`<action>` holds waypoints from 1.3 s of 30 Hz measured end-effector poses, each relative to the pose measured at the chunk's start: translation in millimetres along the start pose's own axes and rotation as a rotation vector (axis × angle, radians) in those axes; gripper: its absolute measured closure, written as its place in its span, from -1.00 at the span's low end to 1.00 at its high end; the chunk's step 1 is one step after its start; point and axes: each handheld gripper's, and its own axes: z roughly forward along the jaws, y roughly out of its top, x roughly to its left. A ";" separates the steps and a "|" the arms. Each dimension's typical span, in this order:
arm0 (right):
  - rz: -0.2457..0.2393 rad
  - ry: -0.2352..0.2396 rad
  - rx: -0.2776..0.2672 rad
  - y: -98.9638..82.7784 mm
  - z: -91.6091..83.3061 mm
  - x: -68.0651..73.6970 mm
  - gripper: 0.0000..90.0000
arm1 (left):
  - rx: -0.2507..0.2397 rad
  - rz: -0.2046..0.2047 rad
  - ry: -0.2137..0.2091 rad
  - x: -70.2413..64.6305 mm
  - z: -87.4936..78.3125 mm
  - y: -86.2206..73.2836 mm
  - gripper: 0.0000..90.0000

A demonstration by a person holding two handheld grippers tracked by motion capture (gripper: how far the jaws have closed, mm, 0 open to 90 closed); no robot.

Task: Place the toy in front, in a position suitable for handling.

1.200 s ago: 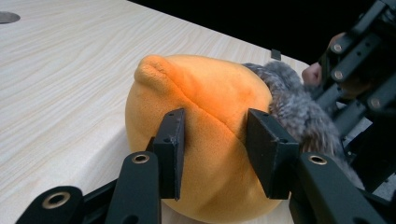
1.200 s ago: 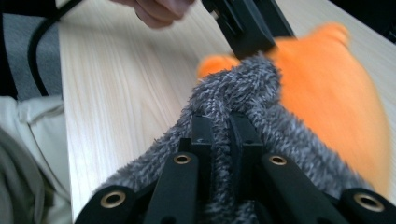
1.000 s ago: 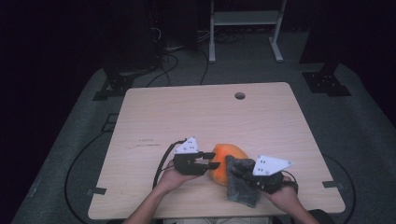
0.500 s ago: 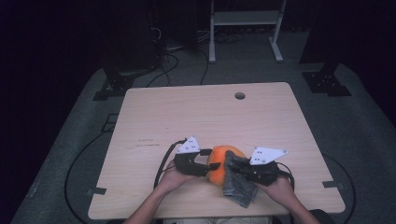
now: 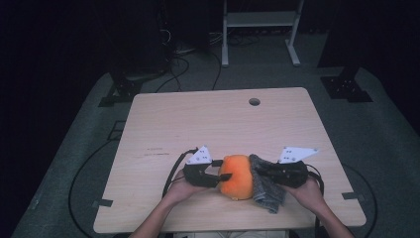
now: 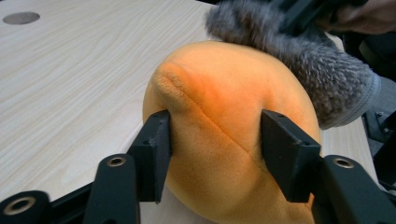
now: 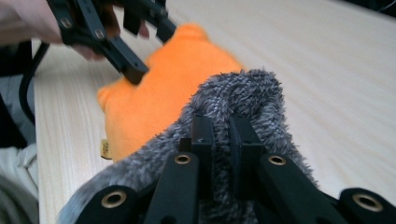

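Note:
An orange plush toy (image 5: 236,176) lies near the front edge of the wooden table (image 5: 208,124). My left gripper (image 5: 222,176) comes at it from the left. In the left gripper view its jaws have just been closing, and both pads (image 6: 154,149) press into the sides of the plush (image 6: 224,93). My right gripper (image 5: 260,171) is shut on a grey fuzzy cloth (image 5: 267,193), which rests against the toy's right side. In the right gripper view the cloth (image 7: 243,93) bunches around the closed jaws (image 7: 222,135), with the plush (image 7: 159,88) and the left gripper (image 7: 140,51) beyond it.
A round cable hole (image 5: 254,101) sits at the table's far side. Behind the table stand a white metal frame (image 5: 260,29) and black stand feet (image 5: 346,87), with cables (image 5: 183,54) on the floor. The table's far half is bare wood.
My right gripper has carried the grey cloth leftward until it lies against the plush. The left gripper's jaws have spread around the toy and closed in on its sides.

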 end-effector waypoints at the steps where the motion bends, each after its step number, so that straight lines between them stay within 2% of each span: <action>1: -0.001 0.010 0.002 -0.2 4.0 2.4 0.82 | -0.001 -0.022 -0.012 1.7 -1.5 1.0 -0.15; 3: -0.037 0.012 0.009 0.3 6.3 10.2 0.82 | -0.021 -0.093 -0.051 5.2 -3.0 3.8 -0.49; 4: -0.057 0.024 0.011 0.4 6.8 15.4 0.82 | -0.034 -0.117 -0.058 5.6 -3.0 5.0 -0.60; 5: -0.074 0.032 0.013 0.5 7.4 21.9 0.82 | -0.033 -0.122 -0.059 5.2 -2.2 6.4 -0.62; 7: -0.112 0.035 0.016 -0.8 9.1 34.4 0.82 | 0.013 -0.107 -0.063 2.9 3.4 8.1 -0.66; 8: -0.126 0.034 0.015 -1.8 9.3 38.3 0.82 | 0.027 -0.093 -0.080 1.9 5.6 7.3 -0.59; 9: -0.134 0.028 0.016 -2.5 8.5 40.2 0.82 | 0.020 -0.070 -0.073 -0.6 6.0 6.3 -0.41; 10: -0.132 0.026 0.018 -2.9 6.7 39.9 0.82 | 0.014 -0.027 -0.058 -3.6 5.5 7.1 -0.23; 11: -0.116 0.027 0.008 -2.8 2.9 36.8 0.82 | 0.007 -0.009 -0.053 -5.1 4.8 8.5 -0.07; 12: -0.108 0.032 -0.002 -2.1 0.2 34.1 0.82 | -0.004 0.014 -0.052 -5.8 3.7 11.0 0.00; 13: -0.099 0.029 -0.015 -0.4 -3.2 31.9 0.82 | -0.020 0.028 -0.049 -6.7 3.2 13.8 0.05; 15: -0.105 0.004 -0.049 5.6 -9.4 28.6 0.82 | -0.047 0.102 -0.032 -8.8 3.9 20.0 0.11; 16: -0.104 -0.006 -0.067 9.9 -11.5 26.4 0.82 | -0.046 0.156 -0.014 -11.1 6.7 24.2 0.12; 18: -0.111 -0.025 -0.091 19.5 -11.5 21.6 0.82 | -0.045 0.218 -0.008 -13.2 10.6 28.5 0.13; 19: -0.115 -0.029 -0.093 23.6 -9.6 19.2 0.82 | -0.050 0.236 0.001 -12.6 12.2 29.5 0.13; 21: -0.117 -0.033 -0.087 27.1 -1.7 14.0 0.82 | -0.042 0.229 -0.001 -7.5 13.0 27.4 0.14; 25: -0.092 -0.002 -0.063 19.5 8.3 7.6 0.82 | -0.039 0.199 -0.029 2.6 4.3 13.4 0.14; 26: -0.090 -0.002 -0.062 15.4 8.7 6.9 0.82 | -0.039 0.188 -0.036 3.4 1.7 9.8 0.14; 31: -0.046 0.026 -0.032 -2.8 3.4 1.1 0.82 | -0.044 0.186 -0.037 1.9 -4.1 0.6 0.14; 33: -0.041 0.021 -0.054 -2.4 -1.6 -1.4 0.82 | -0.042 0.182 -0.039 2.3 -5.0 0.2 0.13; 35: -0.009 0.033 -0.087 -0.9 -2.4 -4.8 0.82 | -0.034 0.164 -0.053 4.4 -6.1 -0.4 0.11; 37: -0.012 0.036 -0.067 0.0 2.2 -5.1 0.82 | -0.013 0.127 -0.066 7.2 -7.3 2.2 -0.03; 39: -0.047 0.023 -0.050 2.0 6.1 1.2 0.82 | 0.009 0.075 -0.060 8.8 -6.8 9.4 -0.35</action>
